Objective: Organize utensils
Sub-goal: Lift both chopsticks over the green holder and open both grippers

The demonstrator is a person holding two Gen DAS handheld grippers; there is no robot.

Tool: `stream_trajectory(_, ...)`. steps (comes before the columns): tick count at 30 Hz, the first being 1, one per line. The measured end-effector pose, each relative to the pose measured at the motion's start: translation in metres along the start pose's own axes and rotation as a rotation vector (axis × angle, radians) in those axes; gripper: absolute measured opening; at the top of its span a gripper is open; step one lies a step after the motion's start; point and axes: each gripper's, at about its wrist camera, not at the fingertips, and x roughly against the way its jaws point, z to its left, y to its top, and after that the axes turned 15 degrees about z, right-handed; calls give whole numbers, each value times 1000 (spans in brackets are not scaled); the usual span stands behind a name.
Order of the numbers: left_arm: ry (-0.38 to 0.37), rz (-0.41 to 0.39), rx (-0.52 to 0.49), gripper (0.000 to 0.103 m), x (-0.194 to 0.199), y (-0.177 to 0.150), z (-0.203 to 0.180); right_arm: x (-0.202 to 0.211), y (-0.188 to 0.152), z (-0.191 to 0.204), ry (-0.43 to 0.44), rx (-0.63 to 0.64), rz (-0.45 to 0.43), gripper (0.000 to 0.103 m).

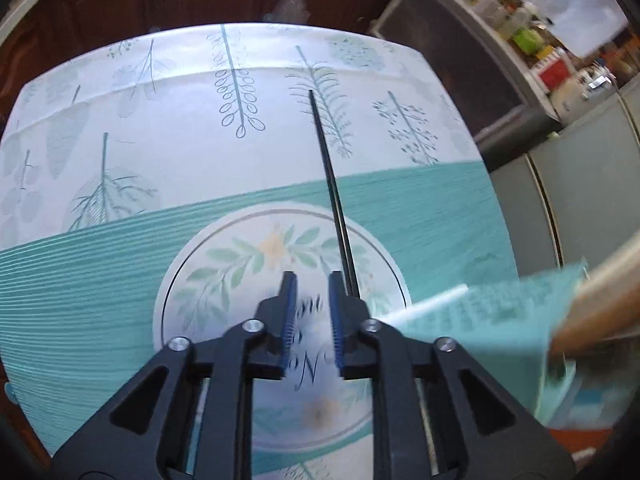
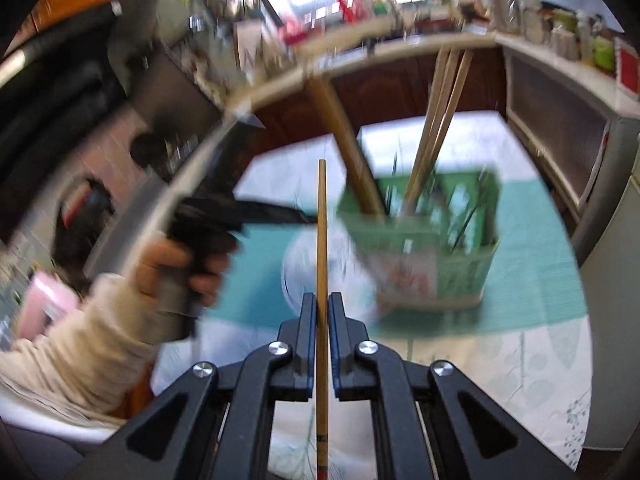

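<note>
1. Left hand-held gripper (image 1: 312, 292): I read its jaws as standing apart with nothing between them. It hangs above 1 round floral plate (image 1: 224, 264), which rests on 1 teal placemat (image 1: 80, 280) on the worktop (image 1: 160, 100).

2. Black chopsticks (image 1: 326, 168): 1 pair, lying close together, running from the plate outward across the placemat onto the patterned cloth. They pass just beside the right finger of the left hand-held gripper; I cannot tell whether they touch it.

3. Right hand-held gripper (image 2: 321, 312): its jaws are clamped on 1 wooden chopstick (image 2: 321, 240), which stands clear of the worktop.

4. Green utensil basket (image 2: 432, 248): 1 unit, on the placemat. It holds 1 thick wooden handle (image 2: 340, 136) and about 3 light wooden chopsticks (image 2: 436, 128); blur prevents a firm count.

5. The person's left hand (image 2: 176, 268), in a cream sleeve, grips the other tool's handle.
</note>
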Motion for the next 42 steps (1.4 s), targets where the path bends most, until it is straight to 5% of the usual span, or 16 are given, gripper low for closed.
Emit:
stream_trajectory(8, -5, 34, 32, 23, -37, 42, -14, 48, 28, -22, 79, -33, -223, 5)
stream_trajectory(13, 39, 41, 13, 23, -50, 46, -27, 36, 34, -27, 95, -53, -226, 5)
stream_trajectory(22, 302, 78, 3, 20, -58, 48, -41, 23, 29, -37, 91, -61, -219, 5)
stream_trajectory(25, 322, 100, -4, 21, -57, 46, -32, 23, 27, -36, 92, -57, -221, 5)
stream_trajectory(28, 329, 139, -10, 4, -56, 38, -21, 24, 28, -36, 101, -54, -232, 5)
stream_trajectory(32, 306, 164, -25, 4, -54, 19, -10, 26, 36, -35, 102, -42, -276, 5)
stream_trajectory(37, 206, 50, -28, 3, -35, -21, 0, 27, 54, -24, 15, 16, -401, 5)
stream_trajectory(42, 101, -184, -8, 3, 20, -69, -11, 19, 68, -14, -28, 42, -502, 5)
